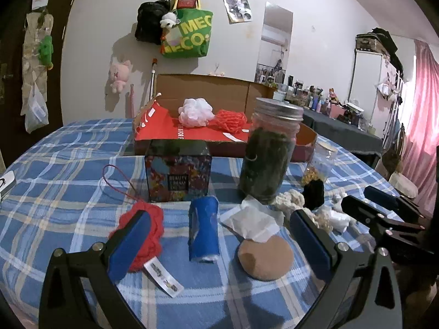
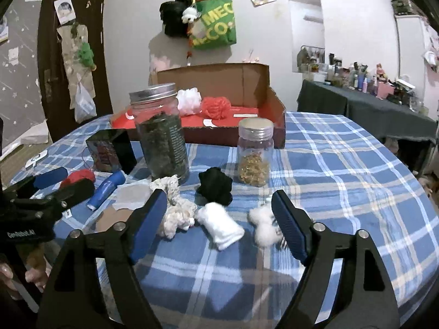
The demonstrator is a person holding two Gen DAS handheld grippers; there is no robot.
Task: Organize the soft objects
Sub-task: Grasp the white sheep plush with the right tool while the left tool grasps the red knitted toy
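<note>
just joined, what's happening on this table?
A person is sorting soft items on a blue plaid tablecloth with a claw in each hand. Both claws are open and empty. The left claw hangs over a blue roll, beside a red knitted piece and a tan sponge. The right claw frames a rolled white cloth, with a cream knitted piece and white pom-poms on either side. The cardboard box already holds a white pouf and a red one.
</note>
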